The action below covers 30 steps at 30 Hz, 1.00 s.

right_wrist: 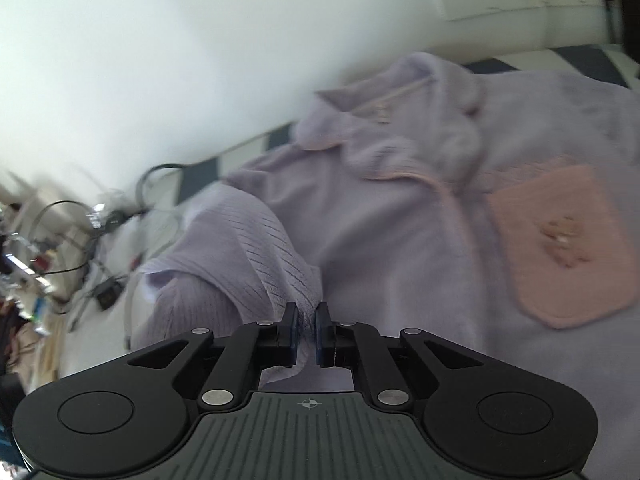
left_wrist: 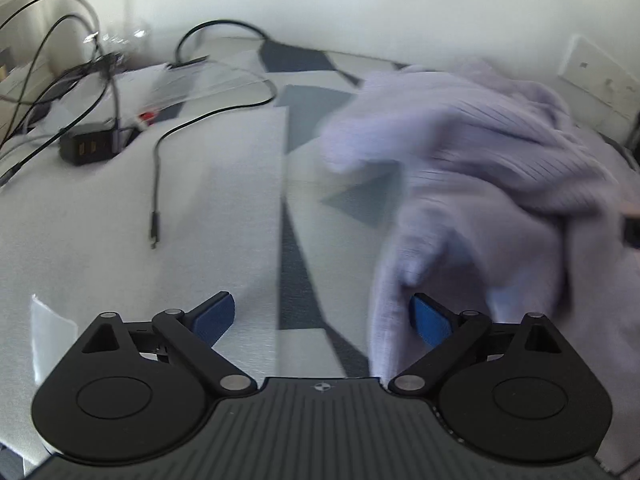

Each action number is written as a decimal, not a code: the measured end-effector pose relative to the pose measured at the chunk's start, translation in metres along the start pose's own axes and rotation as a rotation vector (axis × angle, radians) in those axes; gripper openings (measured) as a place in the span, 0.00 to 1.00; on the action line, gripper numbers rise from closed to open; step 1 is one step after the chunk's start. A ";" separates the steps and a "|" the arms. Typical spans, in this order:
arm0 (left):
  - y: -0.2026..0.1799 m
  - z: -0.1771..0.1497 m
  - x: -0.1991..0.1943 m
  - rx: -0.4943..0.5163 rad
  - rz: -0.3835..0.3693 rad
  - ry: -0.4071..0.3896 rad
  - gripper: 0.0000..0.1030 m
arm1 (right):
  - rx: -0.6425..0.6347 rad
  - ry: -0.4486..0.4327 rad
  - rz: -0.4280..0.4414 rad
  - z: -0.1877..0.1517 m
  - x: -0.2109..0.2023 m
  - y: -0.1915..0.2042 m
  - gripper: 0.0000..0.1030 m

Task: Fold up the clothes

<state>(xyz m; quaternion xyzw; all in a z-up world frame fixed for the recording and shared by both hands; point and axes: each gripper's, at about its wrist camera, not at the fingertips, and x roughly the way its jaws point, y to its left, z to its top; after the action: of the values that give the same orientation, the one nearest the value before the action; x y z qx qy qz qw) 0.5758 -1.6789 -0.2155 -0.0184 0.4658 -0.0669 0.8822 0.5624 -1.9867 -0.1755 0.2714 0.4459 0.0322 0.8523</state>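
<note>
A lilac knit jacket (right_wrist: 400, 232) with a pink chest pocket (right_wrist: 560, 240) lies on a bed cover with grey and navy patches (left_wrist: 224, 208). My right gripper (right_wrist: 306, 332) is shut on a ribbed sleeve (right_wrist: 256, 256) of the jacket and holds it lifted over the body of the jacket. In the left wrist view the jacket (left_wrist: 480, 168) is bunched at the right. My left gripper (left_wrist: 322, 316) is open and empty, with a fold of the jacket hanging beside its right finger (left_wrist: 430, 318).
Black cables (left_wrist: 156, 184) and a black charger block (left_wrist: 86, 146) lie at the left of the bed. A white wall stands behind, with a socket plate (left_wrist: 596, 72) at the right. Clutter sits at the far left in the right wrist view (right_wrist: 24, 264).
</note>
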 end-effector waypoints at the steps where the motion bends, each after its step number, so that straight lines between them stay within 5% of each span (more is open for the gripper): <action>1: 0.004 0.001 0.001 -0.025 -0.009 0.000 0.93 | 0.026 0.012 -0.014 -0.001 0.001 -0.010 0.07; 13: -0.010 0.009 0.005 0.015 -0.023 -0.011 0.93 | 0.023 0.020 -0.038 -0.002 0.002 -0.017 0.10; 19: -0.034 0.005 0.007 0.158 -0.006 -0.056 0.93 | 0.016 -0.039 -0.022 0.005 -0.007 -0.011 0.09; 25: -0.011 0.014 0.016 0.027 0.059 -0.087 0.93 | -0.051 -0.023 -0.234 0.012 -0.008 -0.013 0.05; 30: -0.007 0.014 0.018 0.013 0.047 -0.083 0.94 | -0.084 -0.039 -0.214 0.017 -0.016 -0.011 0.20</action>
<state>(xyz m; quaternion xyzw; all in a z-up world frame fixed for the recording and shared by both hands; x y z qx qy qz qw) 0.5961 -1.6887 -0.2215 -0.0047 0.4286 -0.0485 0.9022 0.5639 -2.0080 -0.1610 0.1870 0.4540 -0.0458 0.8700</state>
